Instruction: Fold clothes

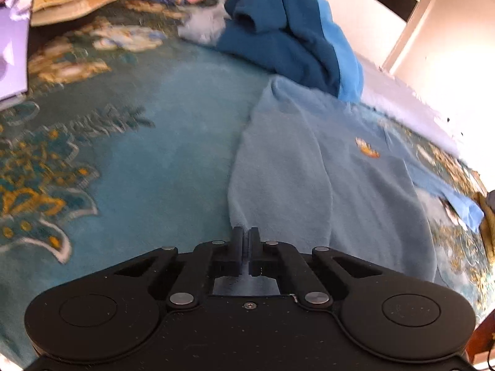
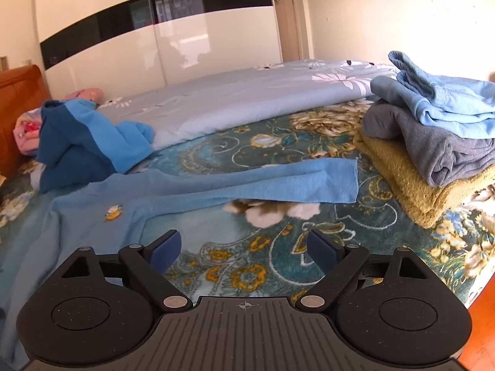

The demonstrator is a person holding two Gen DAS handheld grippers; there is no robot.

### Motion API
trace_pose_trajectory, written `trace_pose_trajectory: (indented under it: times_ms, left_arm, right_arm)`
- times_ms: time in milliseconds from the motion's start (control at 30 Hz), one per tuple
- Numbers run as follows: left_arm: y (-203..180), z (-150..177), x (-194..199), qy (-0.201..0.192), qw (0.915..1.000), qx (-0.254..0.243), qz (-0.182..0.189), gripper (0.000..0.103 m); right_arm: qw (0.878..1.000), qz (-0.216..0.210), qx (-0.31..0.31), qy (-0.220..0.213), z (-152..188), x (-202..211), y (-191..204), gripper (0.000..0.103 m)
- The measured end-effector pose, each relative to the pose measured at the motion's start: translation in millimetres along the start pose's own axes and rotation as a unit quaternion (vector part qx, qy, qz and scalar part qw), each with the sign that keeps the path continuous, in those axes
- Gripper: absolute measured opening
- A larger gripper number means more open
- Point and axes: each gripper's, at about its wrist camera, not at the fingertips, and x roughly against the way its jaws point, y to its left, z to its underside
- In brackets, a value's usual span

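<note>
Left gripper (image 1: 246, 241) pinching light-blue shirt (image 1: 324, 179) hem; right gripper (image 2: 244, 247) spread, beside sleeve (image 2: 278, 182).

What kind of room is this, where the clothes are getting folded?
Most likely a bedroom: a bed with a floral cover, a wooden headboard and a sliding-door wardrobe behind it.

Spread right gripper (image 2: 244, 245) above bedspread (image 2: 278, 266)
</note>
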Motion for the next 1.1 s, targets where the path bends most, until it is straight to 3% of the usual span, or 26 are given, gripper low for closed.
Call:
trace_pose_trajectory:
  times_ms: [367, 600, 867, 1033, 1100]
  left_arm:
    - [34, -31, 11, -0.07, 0.9965, 0.003, -0.047, 0.0]
    - [63, -77, 6, -0.142, 0.9753, -0.036, -0.165, 0.0]
    - [102, -136, -43, -0.137, 0.951, -0.067, -0.269, 0.0]
    - [105, -144, -55, -0.112, 0.9583, -0.035, -0.261, 0.005]
    - [98, -139, -48, -0.108, 0.9616, -0.03, -0.25, 0.015]
  right_arm:
    - [1.0, 0.003, -0.005, 0.026, 9, -18, 15, 0.088]
    - [0.999, -0.001, -0.002, 0.048, 14, -32, 22, 0.088]
    - [0.998, 0.0, -0.01, 0.067, 20, -43, 22, 0.088]
    - [0.997, -0.006, -0.006, 0.073, 23, -43, 27, 0.088]
    - [0.997, -0.021, -0.001, 0.077, 24, -41, 31, 0.088]
